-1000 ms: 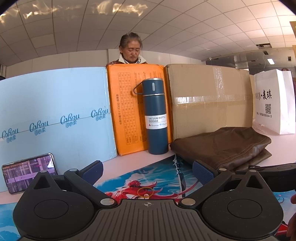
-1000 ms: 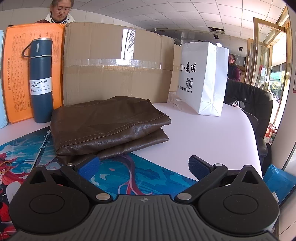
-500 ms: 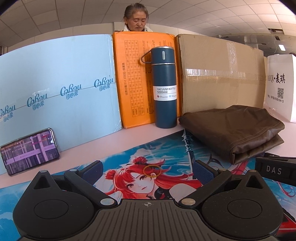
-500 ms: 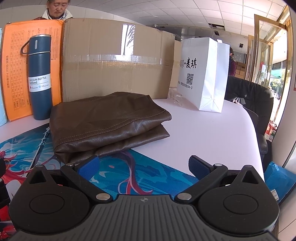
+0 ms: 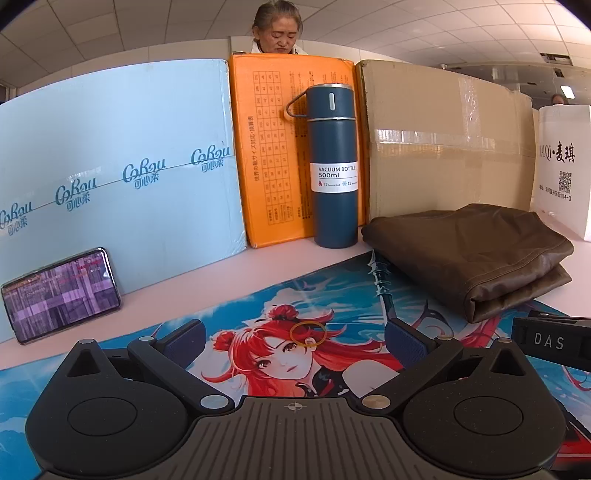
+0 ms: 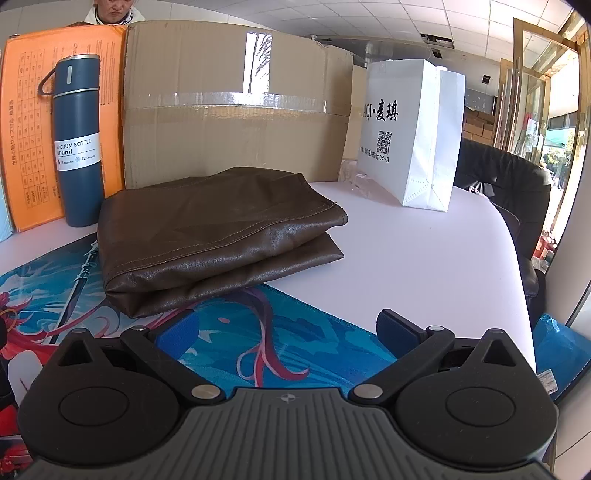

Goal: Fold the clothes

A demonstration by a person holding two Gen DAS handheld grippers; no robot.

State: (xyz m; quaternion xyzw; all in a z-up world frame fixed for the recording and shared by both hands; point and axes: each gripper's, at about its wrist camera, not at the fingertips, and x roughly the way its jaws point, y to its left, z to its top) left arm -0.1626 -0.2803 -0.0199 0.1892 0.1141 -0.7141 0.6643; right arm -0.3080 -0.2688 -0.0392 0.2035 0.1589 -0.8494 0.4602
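A dark brown leather-like garment (image 5: 476, 254) (image 6: 218, 236) lies folded in a thick stack, partly on the printed blue mat (image 5: 258, 314) (image 6: 314, 332) and partly on the white table (image 6: 424, 266). My left gripper (image 5: 295, 338) stands open above the mat, left of and nearer than the garment, with nothing between its fingers. My right gripper (image 6: 288, 332) is open too, just in front of the garment's near fold, holding nothing. Part of the right gripper's black body (image 5: 550, 341) shows in the left wrist view.
A blue vacuum bottle (image 5: 334, 166) (image 6: 77, 144) stands behind the mat. An orange box (image 5: 273, 147), a cardboard box (image 6: 236, 103), a light blue box (image 5: 110, 166) and a white paper bag (image 6: 410, 133) line the back. A phone (image 5: 61, 293) leans at left. A person (image 5: 279, 27) stands behind.
Both grippers have tilted down and drawn back a little, so more of the mat shows in front of the left one. The garment has not moved. Both jaws stay open.
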